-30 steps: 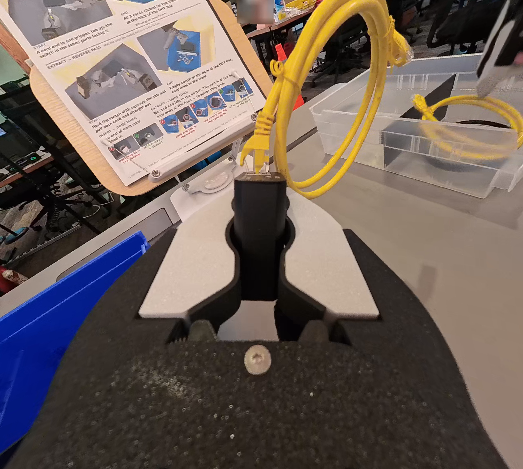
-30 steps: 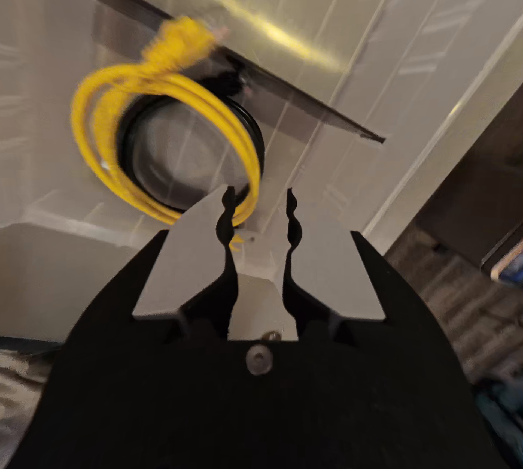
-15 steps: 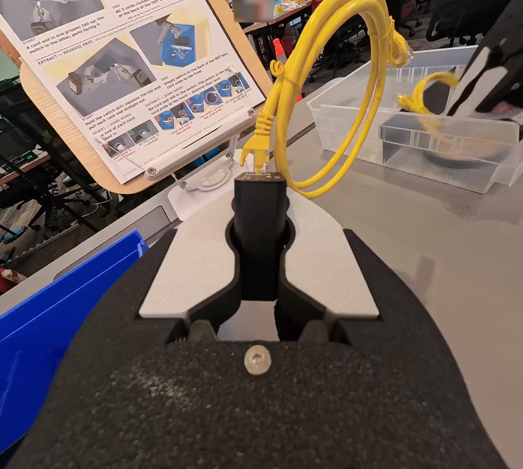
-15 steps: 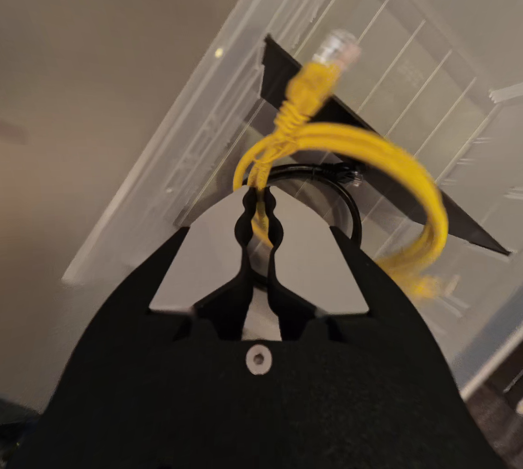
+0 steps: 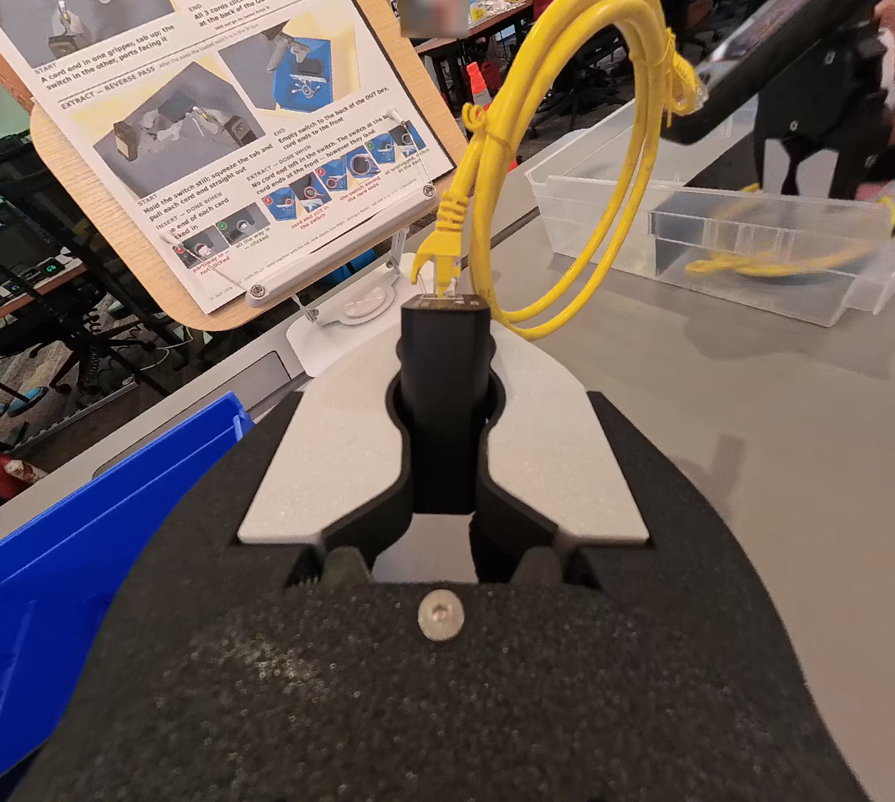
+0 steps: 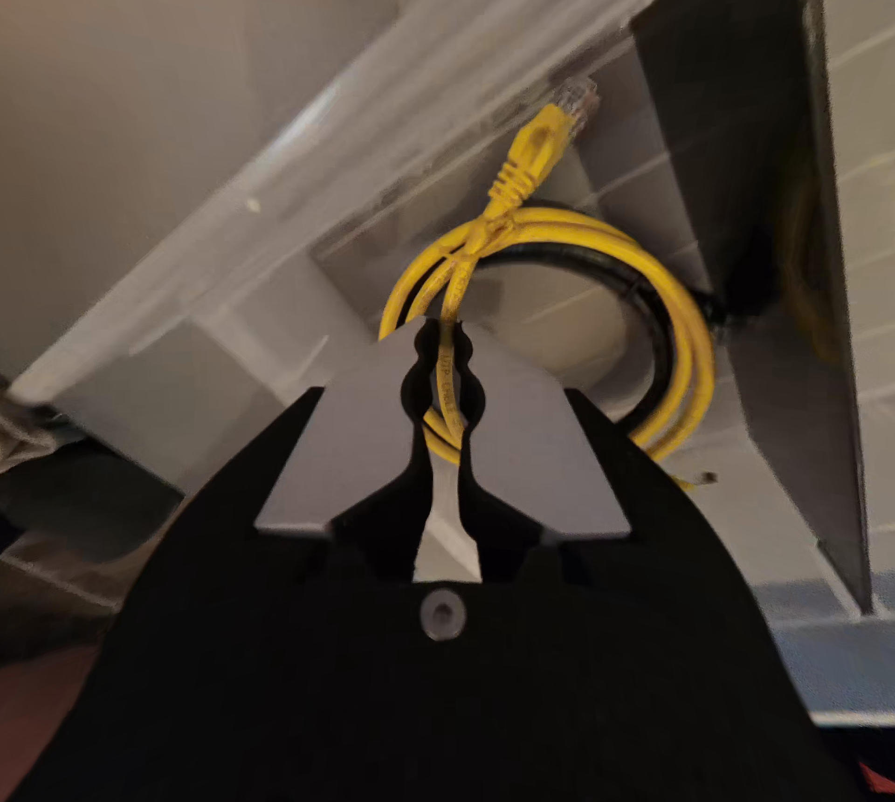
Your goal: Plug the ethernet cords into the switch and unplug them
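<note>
We see grey tabletop, wooden board on white stand at its far edge. Beyond it, busy workshop: dark office chairs, long desk with clutter, bright indoor light.

Black rectangular switch, standing upright, port end up, clamped between left gripper fingers. Yellow ethernet cord plugged into one port, coiled in a tied loop rising above the switch, free plug hanging at upper right. Second yellow cord, also a tied coil, pinched between right gripper fingers above a clear bin, clear plug pointing away.
</note>
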